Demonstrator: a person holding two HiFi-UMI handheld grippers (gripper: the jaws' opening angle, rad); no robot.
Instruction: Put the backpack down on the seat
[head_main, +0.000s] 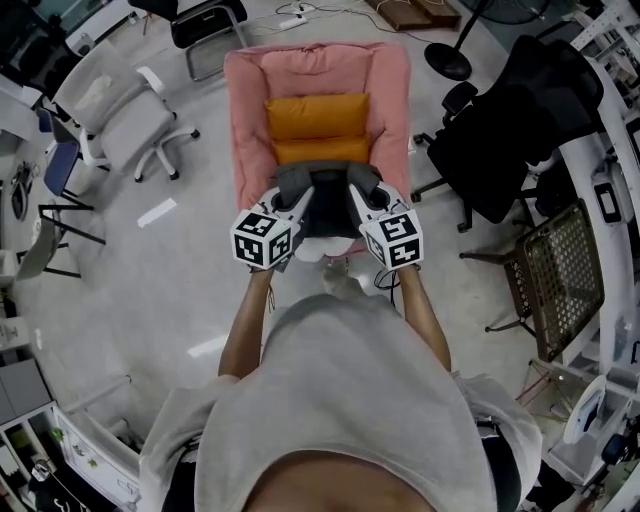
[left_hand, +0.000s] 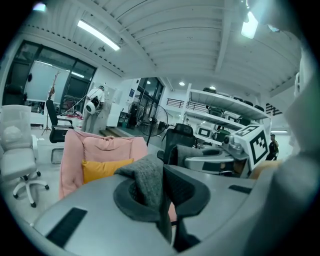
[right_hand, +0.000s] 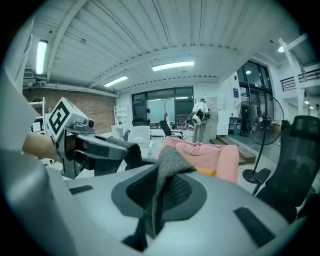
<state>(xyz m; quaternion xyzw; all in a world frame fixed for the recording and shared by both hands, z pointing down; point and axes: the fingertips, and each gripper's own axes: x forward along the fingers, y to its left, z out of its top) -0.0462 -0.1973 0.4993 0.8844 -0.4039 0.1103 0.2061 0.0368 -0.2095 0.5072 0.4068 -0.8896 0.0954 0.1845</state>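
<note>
Backpack (head_main: 325, 200) hangs between my two tools at the near edge of the seat (head_main: 250, 110), at 12 o'clock from me, not yet resting on it. My left gripper (head_main: 297, 203) is clamped on the left strap (left_hand: 146, 180), and my right gripper (head_main: 357, 200) on the right strap (right_hand: 167, 167). Each pinch looks thin, so I judge the fabric could slide out and drop the bag short, onto the floor (head_main: 180, 290). Set too near the front lip, it could tip back toward me. The cushion (head_main: 316, 115) fills the seat's back, leaving shallow landing room. A black chair (head_main: 500, 150) crowds 2 o'clock, while 9 o'clock is open.
</note>
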